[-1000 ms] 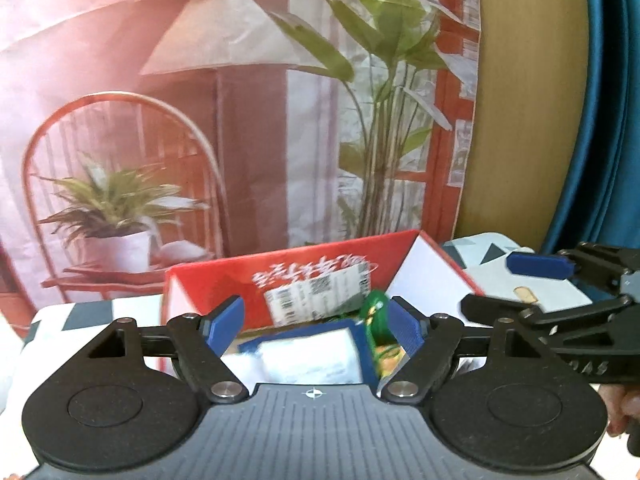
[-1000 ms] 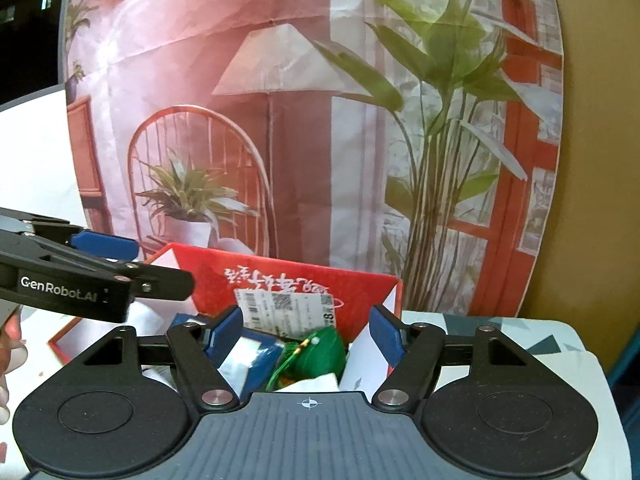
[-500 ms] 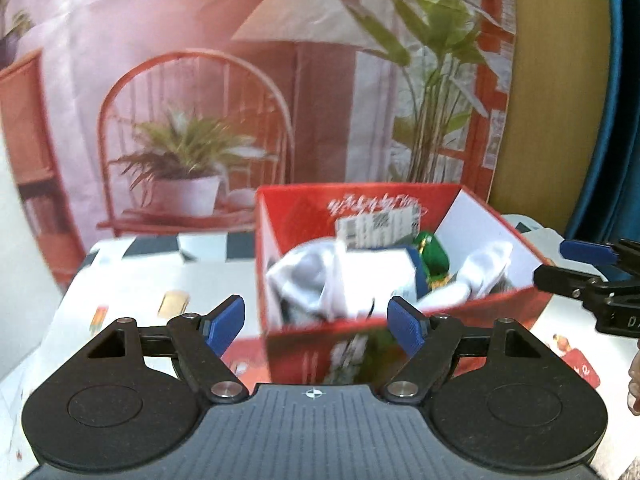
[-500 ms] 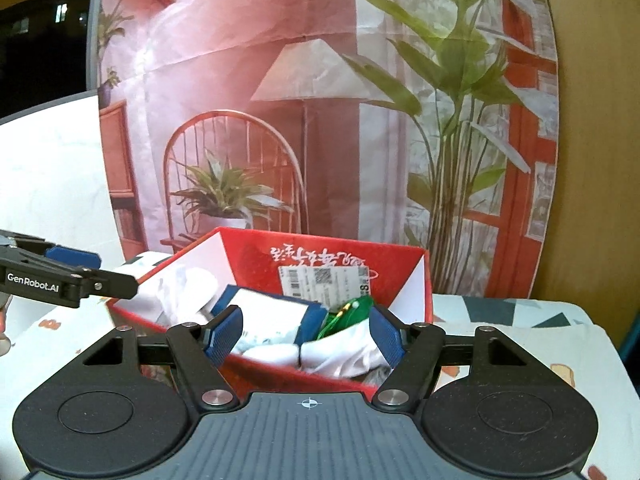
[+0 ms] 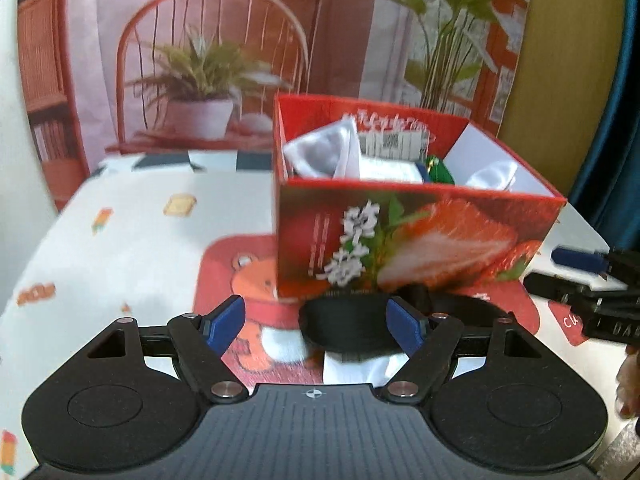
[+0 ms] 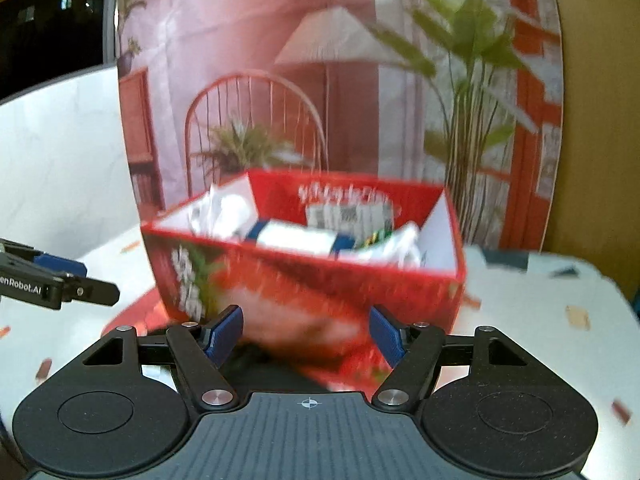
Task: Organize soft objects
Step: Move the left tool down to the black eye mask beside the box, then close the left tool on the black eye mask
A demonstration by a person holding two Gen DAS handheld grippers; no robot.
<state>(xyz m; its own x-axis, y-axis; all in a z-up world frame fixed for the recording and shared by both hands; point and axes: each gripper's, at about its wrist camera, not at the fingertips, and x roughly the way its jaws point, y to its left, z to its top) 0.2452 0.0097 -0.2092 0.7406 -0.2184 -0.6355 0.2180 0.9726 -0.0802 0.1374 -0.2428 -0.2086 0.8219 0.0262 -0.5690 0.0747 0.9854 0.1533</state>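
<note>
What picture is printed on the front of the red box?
Strawberries with white flowers on the red box, clearest in the left wrist view.

Printed backdrop (image 5: 224, 40) behind table – chair, lamp, plants; patterned tablecloth (image 5: 132, 216); blue curtain (image 5: 624, 100) right.

The right tool (image 6: 306, 330) gapes empty before the red box (image 6: 312, 280) stuffed with white cloths (image 6: 224, 212).

backdrop poster (image 5: 224, 40): chair, plants, lamp | patterned tablecloth (image 5: 132, 232) | teal curtain (image 5: 624, 120)
</note>
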